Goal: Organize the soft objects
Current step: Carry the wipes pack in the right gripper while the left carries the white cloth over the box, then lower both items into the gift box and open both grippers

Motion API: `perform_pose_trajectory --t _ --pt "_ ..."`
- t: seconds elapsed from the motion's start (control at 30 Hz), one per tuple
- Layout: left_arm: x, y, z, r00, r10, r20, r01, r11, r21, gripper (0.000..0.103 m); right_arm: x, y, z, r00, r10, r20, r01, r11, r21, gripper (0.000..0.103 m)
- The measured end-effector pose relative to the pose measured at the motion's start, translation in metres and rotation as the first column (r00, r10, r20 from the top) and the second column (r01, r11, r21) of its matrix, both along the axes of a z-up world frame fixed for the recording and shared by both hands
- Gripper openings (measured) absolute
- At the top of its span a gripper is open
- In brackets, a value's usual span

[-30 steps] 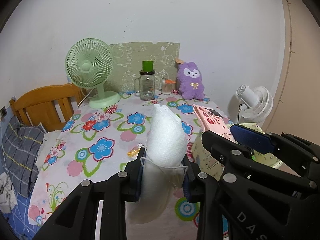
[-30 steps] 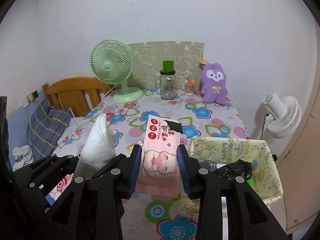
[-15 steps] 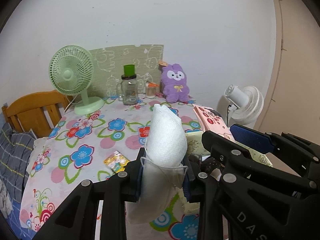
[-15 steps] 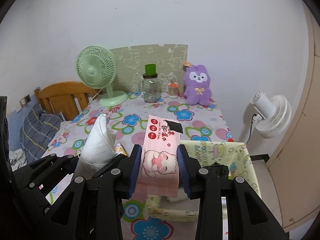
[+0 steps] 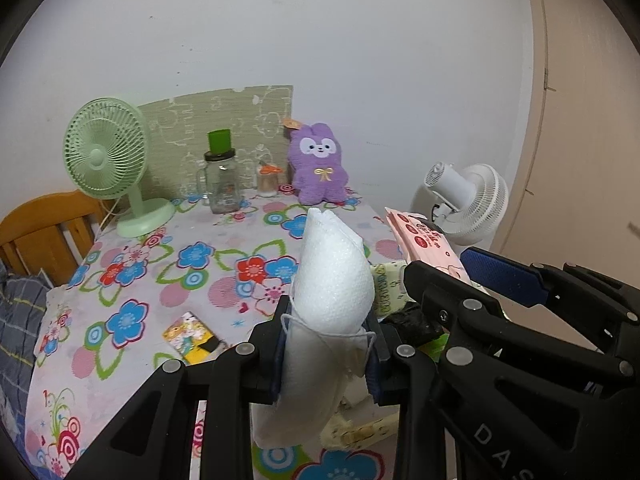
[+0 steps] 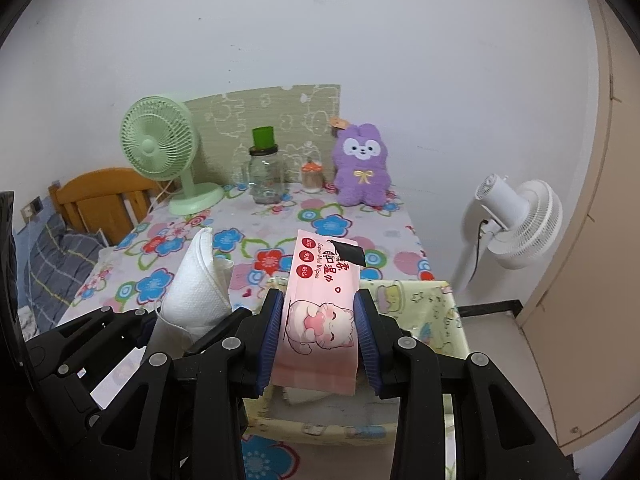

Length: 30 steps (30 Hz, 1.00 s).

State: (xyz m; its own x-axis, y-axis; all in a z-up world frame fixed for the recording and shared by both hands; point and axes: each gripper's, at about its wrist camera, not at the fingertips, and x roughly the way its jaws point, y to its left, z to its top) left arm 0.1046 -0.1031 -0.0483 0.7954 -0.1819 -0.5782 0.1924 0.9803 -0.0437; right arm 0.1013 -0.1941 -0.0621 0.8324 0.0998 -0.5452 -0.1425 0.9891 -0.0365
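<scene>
My left gripper (image 5: pixel 330 344) is shut on a folded white face mask (image 5: pixel 332 280) that stands up between its pads, ear loop hanging at the grip. My right gripper (image 6: pixel 320 320) is shut on a pink pack of wet wipes (image 6: pixel 322 300) with a cartoon cat on it. Both are held above a yellow patterned fabric basket (image 6: pixel 424 300) at the table's near right corner. The mask (image 6: pixel 200 280) shows at the left of the right wrist view, and the wipes pack (image 5: pixel 424 244) at the right of the left wrist view. A purple plush bunny (image 6: pixel 362 166) sits by the wall.
The floral tablecloth (image 5: pixel 168 264) carries a green desk fan (image 5: pixel 108 164), a glass jar with green lid (image 5: pixel 222 180), a small orange-lidded jar (image 5: pixel 268 180) and a small yellow packet (image 5: pixel 190 336). A white floor fan (image 6: pixel 516 220) stands right of the table. A wooden bed frame (image 6: pixel 100 196) lies left.
Both grippers have moved to the right over the table with their loads still held. The basket now lies directly under them, and the yellow packet has come into view at the left.
</scene>
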Motion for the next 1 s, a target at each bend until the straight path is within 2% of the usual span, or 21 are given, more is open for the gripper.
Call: perform_pose_trajectory --t 0.63,0.97,1.0 --pt "0.021 -0.042 -0.016 0.997 -0.072 -0.031 0.072 0.997 0.005 0.033 0.018 -0.044 -0.016 0.996 -0.087 -0.033 0.087 0.996 0.017 0.040" --pt "0.035 -0.057 -0.033 0.994 -0.094 -0.062 0.096 0.995 0.020 0.041 0.032 -0.060 -0.033 0.990 -0.112 -0.081 0.115 0.993 0.033 0.040" --pt "0.036 -0.057 -0.034 0.994 -0.092 -0.063 0.094 0.995 0.024 0.045 0.033 -0.061 -0.034 0.990 -0.113 -0.086 0.116 0.993 0.035 0.040"
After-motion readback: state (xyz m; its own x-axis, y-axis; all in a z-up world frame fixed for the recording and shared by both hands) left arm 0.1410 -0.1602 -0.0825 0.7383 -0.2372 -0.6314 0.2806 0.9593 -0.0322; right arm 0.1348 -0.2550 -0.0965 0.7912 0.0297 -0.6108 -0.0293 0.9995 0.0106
